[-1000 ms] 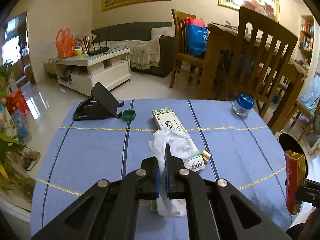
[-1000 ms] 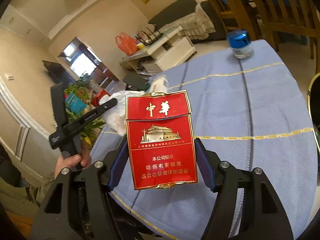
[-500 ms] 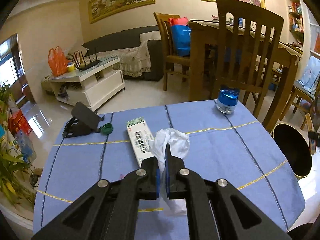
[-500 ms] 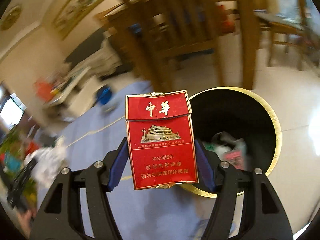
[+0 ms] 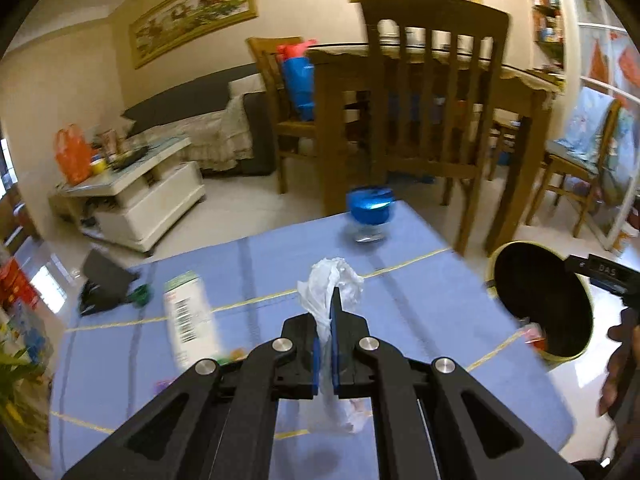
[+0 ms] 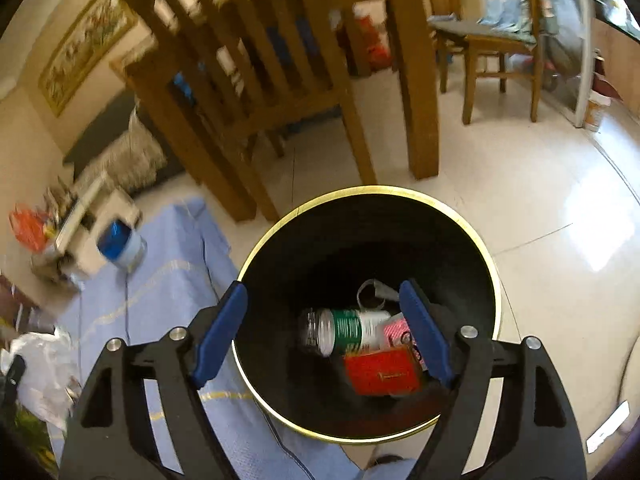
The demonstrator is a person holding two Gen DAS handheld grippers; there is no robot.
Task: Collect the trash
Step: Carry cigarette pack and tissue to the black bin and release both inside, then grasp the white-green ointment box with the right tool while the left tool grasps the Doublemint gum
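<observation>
Crumpled white tissue (image 5: 330, 280) is clamped between the closed jaws of the left gripper (image 5: 328, 344), held above the blue-clothed surface (image 5: 420, 300). In the left wrist view, a barcoded white box (image 5: 188, 316) lies toward the surface's left edge, a blue-lidded jar (image 5: 370, 216) stands near its far edge, and the black bin (image 5: 540, 304) sits just off the right edge. In the right wrist view, the right gripper (image 6: 324, 332) hangs over the bin (image 6: 492, 264), its jaws opening with nothing between them; the red cigarette pack (image 6: 382, 372) lies inside the bin beside a green-labelled bottle (image 6: 344, 330).
</observation>
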